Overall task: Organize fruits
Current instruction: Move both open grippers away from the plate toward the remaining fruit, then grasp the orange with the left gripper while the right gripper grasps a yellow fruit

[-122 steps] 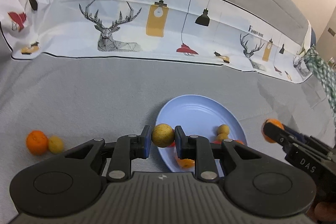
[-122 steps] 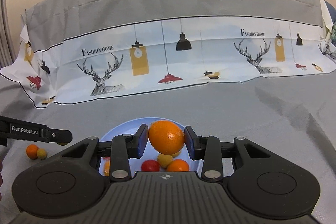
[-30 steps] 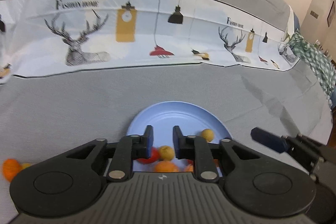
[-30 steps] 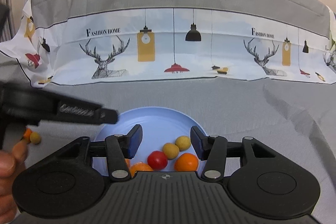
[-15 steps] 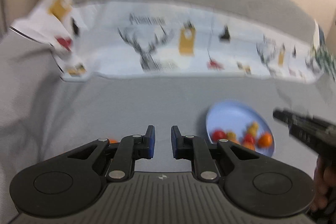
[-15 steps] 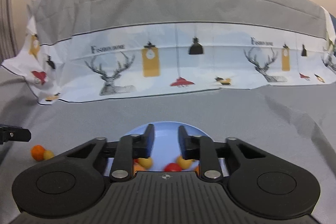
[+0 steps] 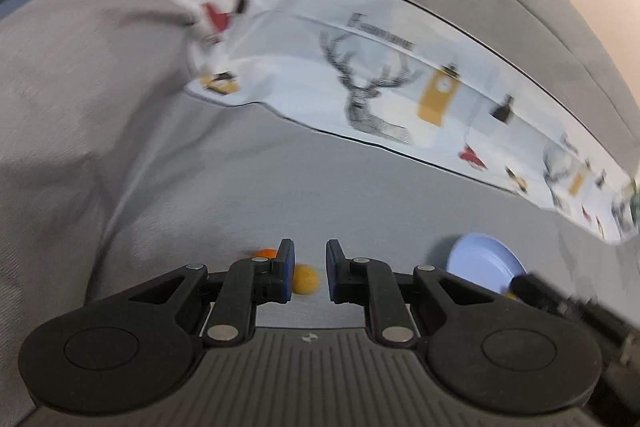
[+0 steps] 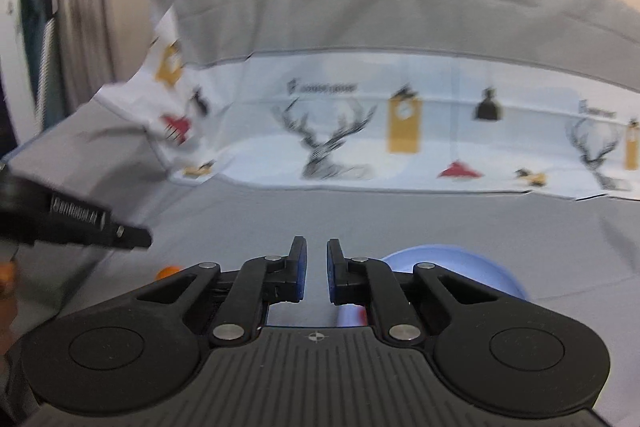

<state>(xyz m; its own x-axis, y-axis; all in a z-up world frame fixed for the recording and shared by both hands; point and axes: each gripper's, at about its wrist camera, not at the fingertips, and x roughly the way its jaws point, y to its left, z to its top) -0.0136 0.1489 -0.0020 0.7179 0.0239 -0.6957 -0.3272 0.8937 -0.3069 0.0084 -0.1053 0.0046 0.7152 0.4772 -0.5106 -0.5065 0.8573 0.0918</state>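
Note:
My left gripper [image 7: 310, 259] is shut with nothing in it. It points at a small yellow fruit [image 7: 306, 279] that lies on the grey cloth just past the fingertips. An orange [image 7: 264, 251] peeks out behind the left finger. The blue plate [image 7: 480, 259] sits far right, with my right gripper [image 7: 524, 283] over its near edge. In the right wrist view my right gripper [image 8: 317, 267] has its jaws closing to a narrow slit, with nothing between them. The plate [image 8: 472, 257] lies behind its right finger, and a bit of red fruit [image 8: 362, 315] shows. The orange [image 8: 168, 271] lies left, below my left gripper [image 8: 140, 237].
A white printed cloth with deer and lamps [image 8: 400, 131] hangs along the raised grey back. Grey cloth [image 7: 360, 207] covers the surface. A hand [image 8: 6, 279] shows at the left edge of the right wrist view. Curtains [image 8: 80, 27] hang at the far left.
My left gripper has swung left, away from the plate and over to the orange and the yellow fruit. My right gripper's jaws have gone from wide apart to nearly together, and it has shifted left off the plate.

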